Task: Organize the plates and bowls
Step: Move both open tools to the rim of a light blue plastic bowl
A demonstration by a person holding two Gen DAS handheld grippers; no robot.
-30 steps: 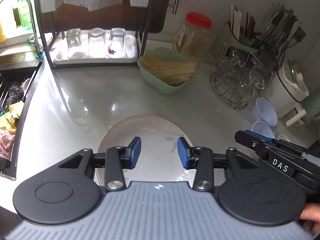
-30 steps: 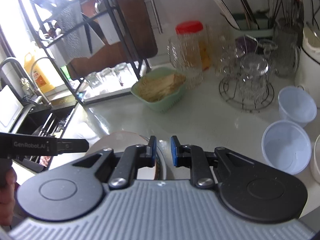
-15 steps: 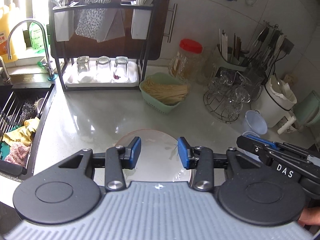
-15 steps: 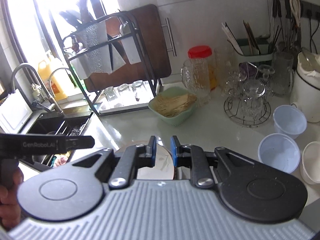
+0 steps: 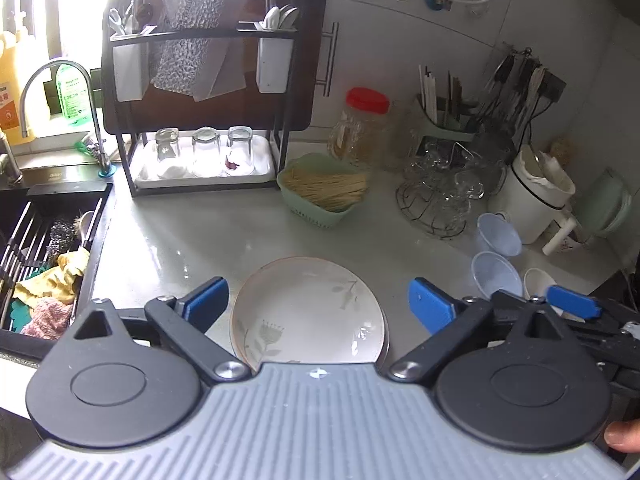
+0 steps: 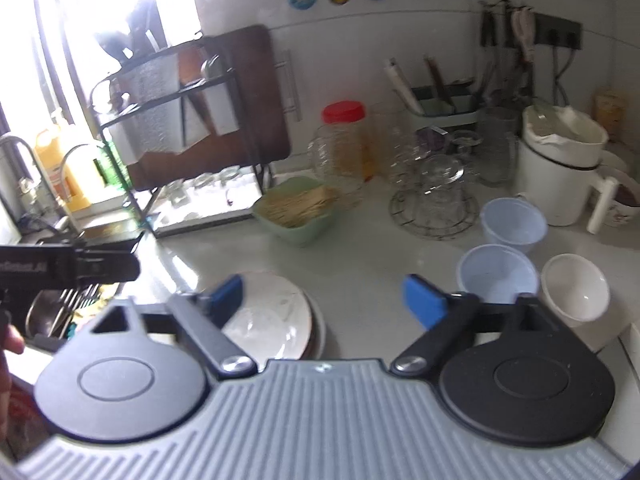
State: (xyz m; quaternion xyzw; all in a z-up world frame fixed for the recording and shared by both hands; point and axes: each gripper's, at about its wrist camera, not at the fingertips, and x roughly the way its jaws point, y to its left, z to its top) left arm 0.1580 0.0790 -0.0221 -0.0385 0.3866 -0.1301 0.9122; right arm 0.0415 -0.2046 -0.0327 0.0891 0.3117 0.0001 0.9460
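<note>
A white floral plate [image 5: 306,308] lies on the countertop near its front edge, on top of another plate whose rim shows at its right side; the stack also shows in the right wrist view [image 6: 276,316]. My left gripper [image 5: 318,302] is open and empty, held above the plate. My right gripper [image 6: 324,298] is open and empty, above the counter just right of the plates. Two pale blue plastic bowls [image 6: 496,274] [image 6: 514,222] and a white bowl [image 6: 576,286] stand at the right.
A black dish rack [image 5: 200,116] with three upturned glasses stands at the back left. A green basket of noodles [image 5: 324,192], a red-lidded jar [image 5: 364,128], a wire rack of glasses [image 5: 436,196] and a white pot [image 5: 536,200] line the back. The sink [image 5: 44,240] is at the left.
Both grippers have opened wide and pulled up and back from the plate stack. The right gripper was nearly shut at the plates' rim before; it now holds nothing.
</note>
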